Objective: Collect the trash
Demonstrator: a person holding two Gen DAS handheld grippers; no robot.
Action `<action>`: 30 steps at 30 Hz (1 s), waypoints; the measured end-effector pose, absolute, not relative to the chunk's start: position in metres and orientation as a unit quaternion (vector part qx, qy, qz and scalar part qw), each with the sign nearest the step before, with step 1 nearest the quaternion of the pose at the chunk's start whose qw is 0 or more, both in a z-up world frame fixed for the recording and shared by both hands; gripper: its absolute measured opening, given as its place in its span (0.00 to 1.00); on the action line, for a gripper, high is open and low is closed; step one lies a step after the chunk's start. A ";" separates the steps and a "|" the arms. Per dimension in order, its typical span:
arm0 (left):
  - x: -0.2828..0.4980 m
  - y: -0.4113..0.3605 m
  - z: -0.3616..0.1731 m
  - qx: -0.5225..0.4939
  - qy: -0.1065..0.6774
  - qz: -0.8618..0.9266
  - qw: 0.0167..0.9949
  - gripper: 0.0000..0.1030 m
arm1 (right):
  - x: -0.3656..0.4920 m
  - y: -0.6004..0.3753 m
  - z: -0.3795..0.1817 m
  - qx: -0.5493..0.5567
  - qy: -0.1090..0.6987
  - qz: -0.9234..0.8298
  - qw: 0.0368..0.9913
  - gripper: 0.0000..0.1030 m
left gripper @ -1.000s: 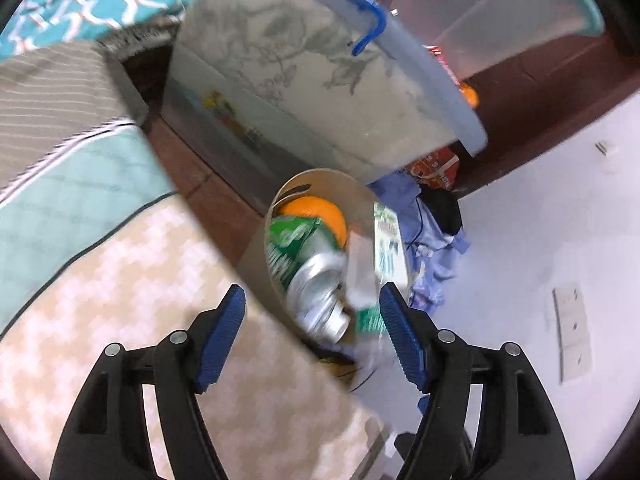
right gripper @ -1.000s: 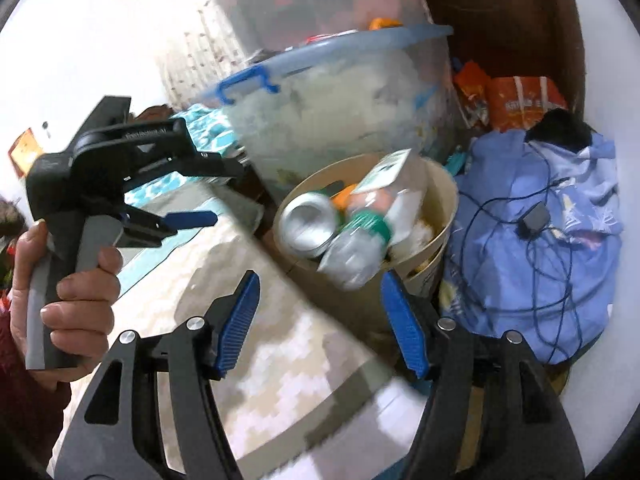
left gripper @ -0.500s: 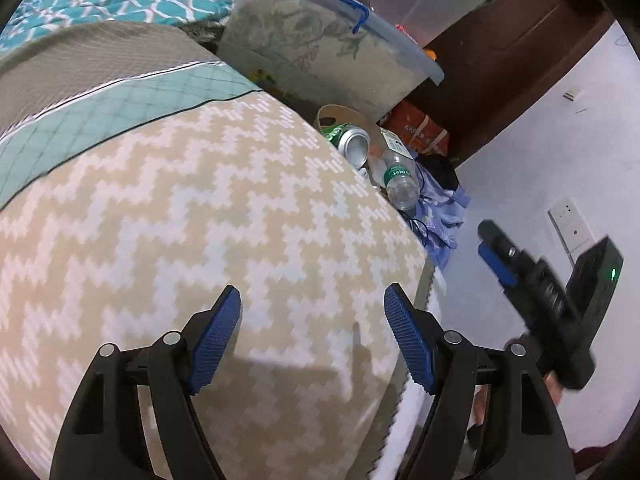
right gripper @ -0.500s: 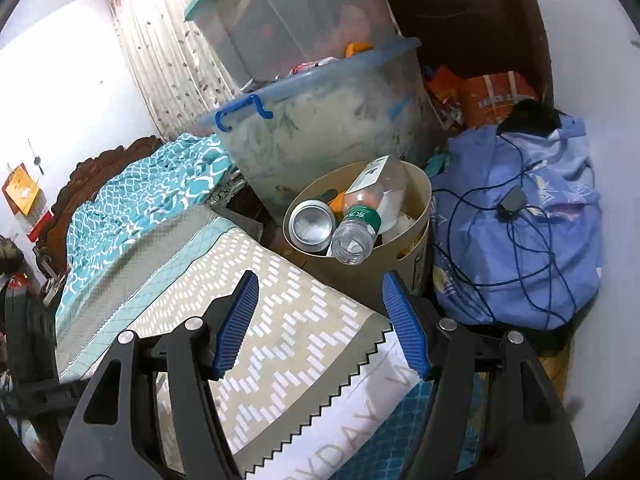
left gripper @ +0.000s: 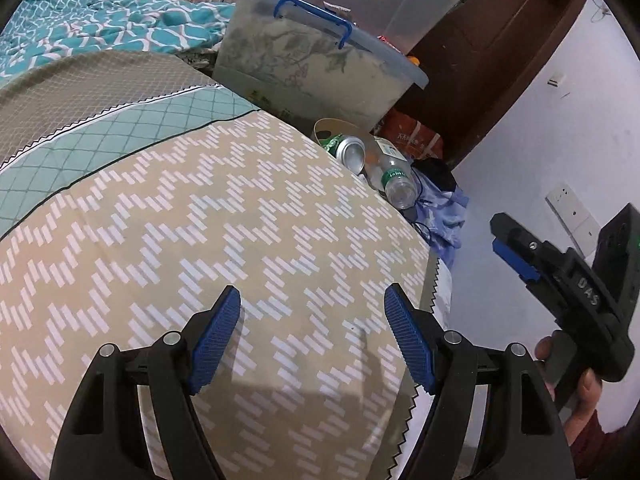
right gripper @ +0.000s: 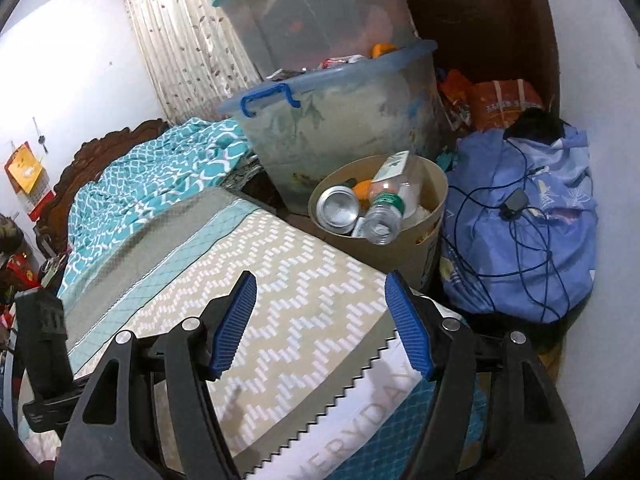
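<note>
From our left wrist, the left gripper (left gripper: 312, 316) hangs wide open and empty over the bedspread (left gripper: 168, 240). From our right wrist, the right gripper (right gripper: 320, 304) is opening, empty; can (right gripper: 338, 210) and bottle (right gripper: 386, 210) lie in the bin (right gripper: 400, 254).

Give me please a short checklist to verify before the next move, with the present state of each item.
1. Left claw empty: ok, nothing between its pads, only the bedcover below.
2. Right claw empty: ok, its jaws are opening with nothing between them.
3. Can and bottle inside the bin: ok, both lie at the top of it.
4. Bin upright: ok, it stands beside the bed corner.
5. Room left in the bin: not ok, the bottle reaches past the rim.
6. More trash on the bed: cannot tell, none shows on the visible part.
</note>
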State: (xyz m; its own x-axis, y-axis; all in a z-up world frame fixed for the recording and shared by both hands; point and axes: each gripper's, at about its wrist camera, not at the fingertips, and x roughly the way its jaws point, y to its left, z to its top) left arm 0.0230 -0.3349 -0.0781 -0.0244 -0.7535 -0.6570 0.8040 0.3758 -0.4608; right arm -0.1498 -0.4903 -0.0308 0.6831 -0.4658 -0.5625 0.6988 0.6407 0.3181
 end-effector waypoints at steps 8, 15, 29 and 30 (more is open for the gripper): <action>0.024 -0.334 -0.080 0.024 0.451 -0.556 0.698 0.69 | -0.155 -0.474 -0.022 0.245 0.212 -0.327 0.888 0.68; 0.022 -0.333 -0.079 0.034 0.443 -0.552 0.706 0.69 | -0.141 -0.455 -0.011 0.213 0.219 -0.308 0.901 0.68; 0.029 -0.331 -0.083 0.020 0.459 -0.551 0.697 0.69 | -0.187 -0.526 -0.090 0.308 0.156 -0.480 0.807 0.74; 0.030 -0.331 -0.083 0.020 0.459 -0.551 0.696 0.69 | -0.194 -0.534 -0.099 0.320 0.157 -0.494 0.793 0.74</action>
State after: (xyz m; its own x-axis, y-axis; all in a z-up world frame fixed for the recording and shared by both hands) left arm 0.0297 -0.3307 -0.0827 -0.0296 -0.7496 -0.6613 0.7858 0.3914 -0.4788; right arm -0.1941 -0.5342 -0.0990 0.4620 -0.6835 -0.5651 0.8844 0.3067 0.3519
